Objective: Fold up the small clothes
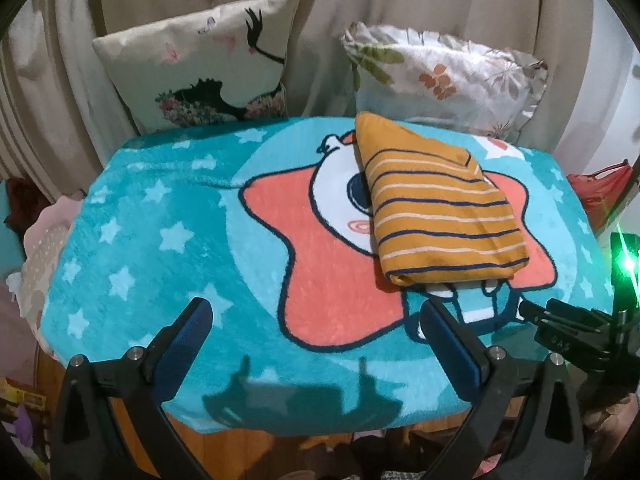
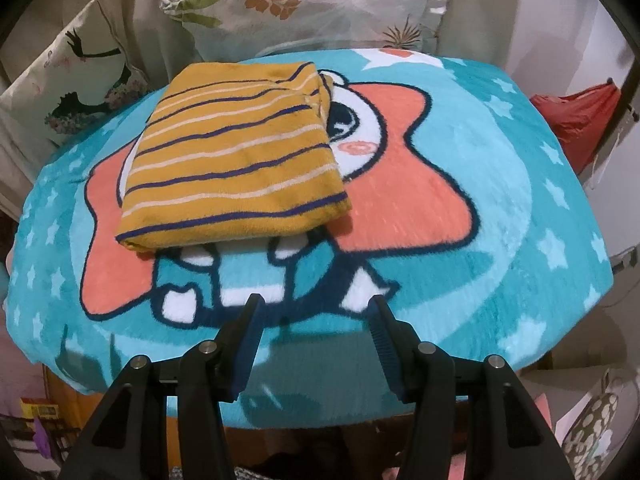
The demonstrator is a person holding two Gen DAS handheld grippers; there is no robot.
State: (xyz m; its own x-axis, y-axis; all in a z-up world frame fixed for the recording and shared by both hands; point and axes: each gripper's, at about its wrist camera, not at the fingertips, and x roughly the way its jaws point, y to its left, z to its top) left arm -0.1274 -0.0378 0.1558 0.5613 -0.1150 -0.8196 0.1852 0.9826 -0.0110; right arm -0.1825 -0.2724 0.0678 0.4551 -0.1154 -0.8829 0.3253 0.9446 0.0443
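Folded mustard-yellow striped knit garment resting mid-frame on teal star-print fleece blanket; left gripper and right gripper apart, empty. Likely next: setting aside.

The shirt is soft matt knit cloth. The blanket under it is fuzzy fleece. Both tongs are matt black plastic with ribbed blue pads and shiny metal pins. One pillow looks satiny.
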